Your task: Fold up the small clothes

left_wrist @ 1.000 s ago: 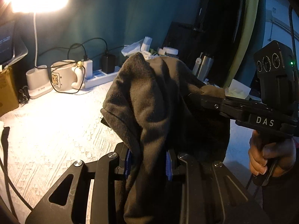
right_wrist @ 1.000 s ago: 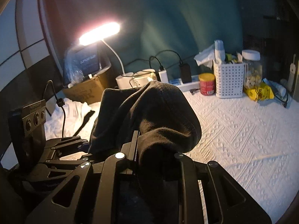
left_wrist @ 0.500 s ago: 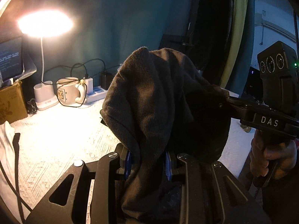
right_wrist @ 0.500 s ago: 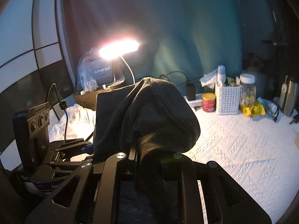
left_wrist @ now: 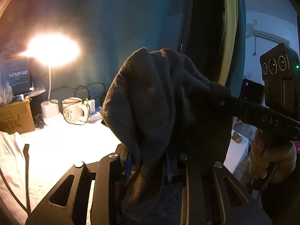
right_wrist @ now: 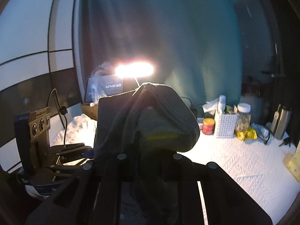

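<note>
Dark garment (left_wrist: 159,112) hangs in the air above the white textured table cover (right_wrist: 243,168), bunched, held at two points. Left gripper (left_wrist: 148,166): jaws clamped on a fold of the cloth, blue pads pressing either side. Right gripper (right_wrist: 150,161): jaws pinched on another bunch of the same garment, which fills the gap. From the left wrist view the right gripper enters from the right edge, a hand (left_wrist: 271,161) on its grip.

Open table surface lies below and to the right of the cloth. Back edge is crowded: lit desk lamp (right_wrist: 134,70), mug (left_wrist: 73,110), white basket (right_wrist: 225,125), red can (right_wrist: 208,126), jar (right_wrist: 243,118). White cloth (right_wrist: 78,129) heaps at the left edge.
</note>
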The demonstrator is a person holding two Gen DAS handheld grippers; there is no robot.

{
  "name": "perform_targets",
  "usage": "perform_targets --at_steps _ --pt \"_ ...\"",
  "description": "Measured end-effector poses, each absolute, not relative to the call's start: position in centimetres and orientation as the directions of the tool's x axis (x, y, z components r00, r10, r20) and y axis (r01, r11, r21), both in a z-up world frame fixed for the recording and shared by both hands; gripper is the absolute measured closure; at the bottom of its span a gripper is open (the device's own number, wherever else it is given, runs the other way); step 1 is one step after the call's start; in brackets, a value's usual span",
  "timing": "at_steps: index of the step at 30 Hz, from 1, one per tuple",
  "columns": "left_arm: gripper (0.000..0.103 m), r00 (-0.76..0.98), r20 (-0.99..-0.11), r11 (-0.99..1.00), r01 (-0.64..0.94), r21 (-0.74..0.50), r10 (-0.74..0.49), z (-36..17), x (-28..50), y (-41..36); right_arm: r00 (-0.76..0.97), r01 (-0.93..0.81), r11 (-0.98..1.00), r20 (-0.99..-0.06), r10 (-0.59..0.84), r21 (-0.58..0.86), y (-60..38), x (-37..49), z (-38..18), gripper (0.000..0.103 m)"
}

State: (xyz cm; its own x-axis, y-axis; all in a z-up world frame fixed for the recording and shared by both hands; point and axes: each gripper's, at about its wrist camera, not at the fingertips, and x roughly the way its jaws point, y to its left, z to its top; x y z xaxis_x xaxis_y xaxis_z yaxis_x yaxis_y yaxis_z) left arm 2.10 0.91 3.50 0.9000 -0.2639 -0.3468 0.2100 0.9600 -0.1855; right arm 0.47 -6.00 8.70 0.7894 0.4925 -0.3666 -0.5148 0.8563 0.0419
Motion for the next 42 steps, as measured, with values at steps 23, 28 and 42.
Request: perform_targets --at_steps 23,28,42 --pt "0.077 0.963 -0.196 0.980 0.162 -0.117 -0.183 8.0 -5.4 4.4 0.766 -0.628 0.774 -0.234 0.598 -0.079 -0.6 -7.0 14.7 0.086" --pt "0.077 0.976 -0.169 0.989 0.124 -0.081 -0.137 9.0 -7.1 5.4 0.748 -0.655 0.750 -0.219 0.627 -0.091 1.2 -7.3 15.2 0.086" --pt "0.077 0.980 -0.199 0.998 -0.009 -0.065 -0.004 8.6 -8.8 10.2 0.684 -0.712 0.701 -0.268 0.678 -0.041 6.2 -5.4 13.8 0.086"
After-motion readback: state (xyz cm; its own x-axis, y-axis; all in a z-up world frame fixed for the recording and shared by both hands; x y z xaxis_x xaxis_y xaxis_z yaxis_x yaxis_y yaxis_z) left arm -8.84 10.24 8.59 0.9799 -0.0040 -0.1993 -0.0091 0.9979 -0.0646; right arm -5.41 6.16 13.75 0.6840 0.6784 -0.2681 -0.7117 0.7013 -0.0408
